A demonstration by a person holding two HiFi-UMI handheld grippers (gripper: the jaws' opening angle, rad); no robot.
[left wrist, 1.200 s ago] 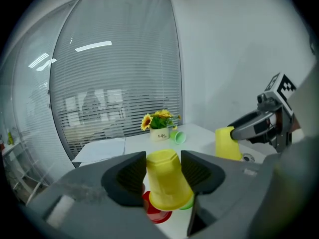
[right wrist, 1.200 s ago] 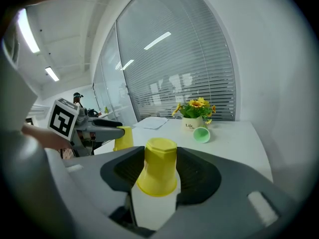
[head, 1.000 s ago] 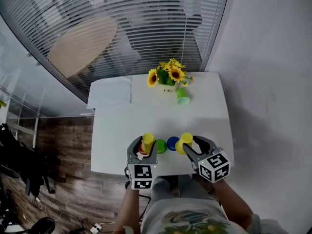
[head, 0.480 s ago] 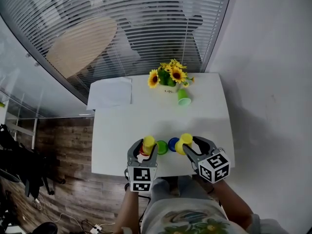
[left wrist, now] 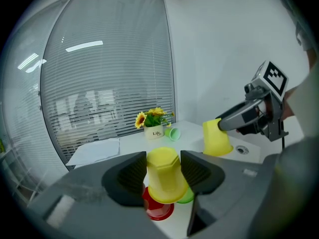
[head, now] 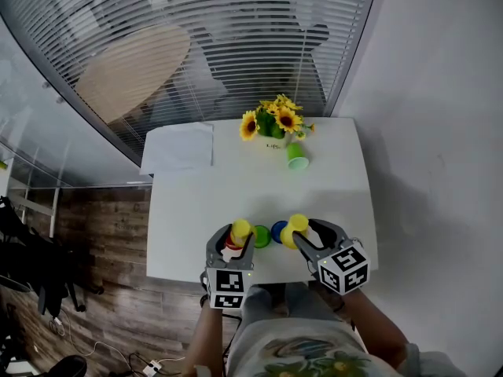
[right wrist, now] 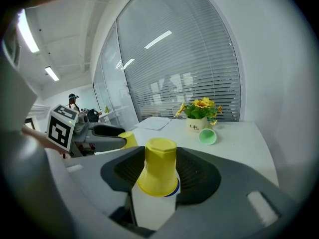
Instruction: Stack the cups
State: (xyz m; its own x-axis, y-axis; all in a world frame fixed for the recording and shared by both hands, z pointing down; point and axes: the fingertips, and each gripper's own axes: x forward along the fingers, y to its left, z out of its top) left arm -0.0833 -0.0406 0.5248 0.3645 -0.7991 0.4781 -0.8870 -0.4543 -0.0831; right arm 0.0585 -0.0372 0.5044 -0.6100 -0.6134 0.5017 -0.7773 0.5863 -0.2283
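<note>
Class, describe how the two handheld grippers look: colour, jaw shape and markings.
Both the left gripper and right gripper are grey, with two curved jaws lined by dark ribbed pads. Each carries a white cube printed with black square markers. The person wears a light printed shirt.

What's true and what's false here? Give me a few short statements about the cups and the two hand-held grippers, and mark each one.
1. The left hand-held gripper grips an upside-down yellow plastic cup. True.
2. The right hand-held gripper is empty. False: it clamps a second yellow plastic cup, also upside down.
3. A light green plastic cup lies on its side beside the white sunflower pot. True.
4. The red plastic cup stands by the sheet of paper at the table's far end. False: it sits at the near edge, just below the left gripper's yellow cup.
</note>
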